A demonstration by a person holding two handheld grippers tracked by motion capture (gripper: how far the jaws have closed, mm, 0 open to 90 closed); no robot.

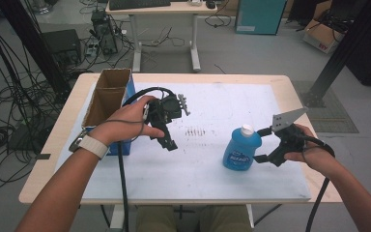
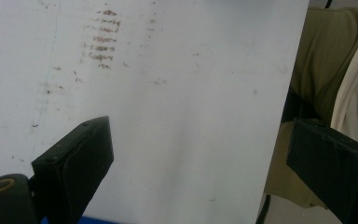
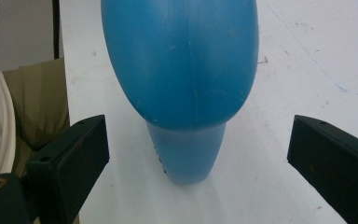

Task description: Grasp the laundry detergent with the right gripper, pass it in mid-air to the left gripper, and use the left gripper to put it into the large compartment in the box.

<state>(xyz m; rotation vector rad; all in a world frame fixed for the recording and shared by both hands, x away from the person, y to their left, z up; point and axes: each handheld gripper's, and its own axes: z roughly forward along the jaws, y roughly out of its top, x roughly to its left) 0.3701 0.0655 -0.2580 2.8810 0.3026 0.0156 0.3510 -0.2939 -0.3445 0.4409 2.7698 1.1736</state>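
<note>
- A blue bottle (image 1: 241,149) with a white cap is being seen upright on the white mat (image 1: 207,179) of the bench (image 1: 48,159), right of the middle and toward the near edge.
- The right hand-held gripper (image 1: 261,144) is being held just right of the bottle, its jaws spread wide and pointing left; one jaw is lying near the cap, the other beside the bottle's lower body.
- In the right gripper view the bottle (image 3: 182,79) is being framed between the two black jaws of the right hand-held gripper (image 3: 198,154), with clear gaps on both sides, so nothing is being clamped.
- The left hand-held gripper (image 1: 166,137) is being held left of the middle, just right of an open cardboard box (image 1: 107,96), well apart from the bottle.
- In the left gripper view the jaws of the left hand-held gripper (image 2: 198,154) are being kept wide, with bare mat (image 2: 177,93) between them and nothing held.
- Faint brownish marks (image 1: 194,131) are being shown on the mat between the two grippers.
</note>
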